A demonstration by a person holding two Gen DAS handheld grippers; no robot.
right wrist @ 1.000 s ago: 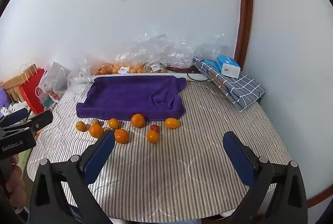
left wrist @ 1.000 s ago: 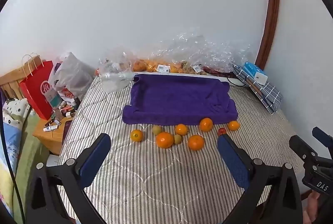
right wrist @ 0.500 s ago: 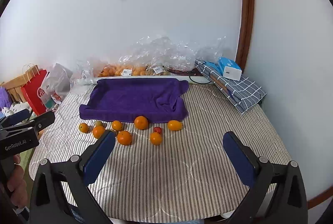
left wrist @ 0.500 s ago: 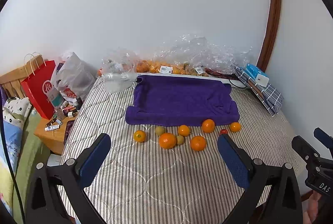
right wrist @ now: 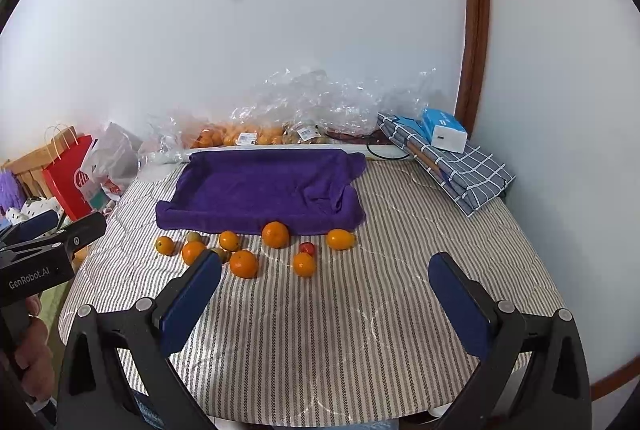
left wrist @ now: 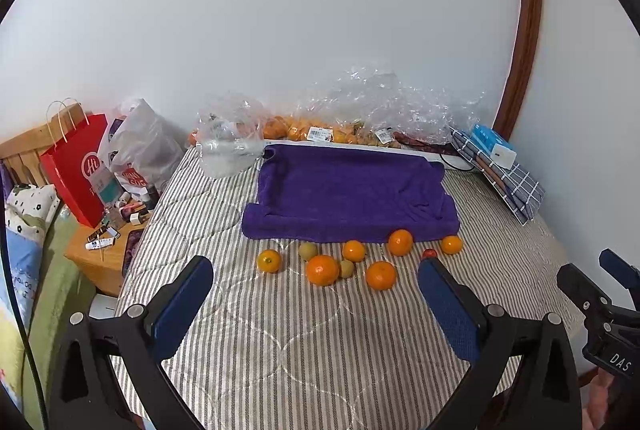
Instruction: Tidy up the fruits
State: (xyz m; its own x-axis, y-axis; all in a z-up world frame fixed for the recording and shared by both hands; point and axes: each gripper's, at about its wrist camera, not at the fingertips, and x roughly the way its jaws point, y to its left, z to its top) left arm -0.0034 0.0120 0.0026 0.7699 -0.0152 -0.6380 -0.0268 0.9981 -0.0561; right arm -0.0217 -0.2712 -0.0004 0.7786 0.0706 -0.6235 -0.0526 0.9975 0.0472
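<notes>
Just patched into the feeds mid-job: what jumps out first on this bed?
The purple towel, shaped like a shallow tray, lies mid-bed on the striped bedspread, nothing on it. Along its near edge sits a scatter of oranges, two greenish fruits and one small red fruit. Both the left gripper and the right gripper are open and empty, short of the fruit.
</notes>
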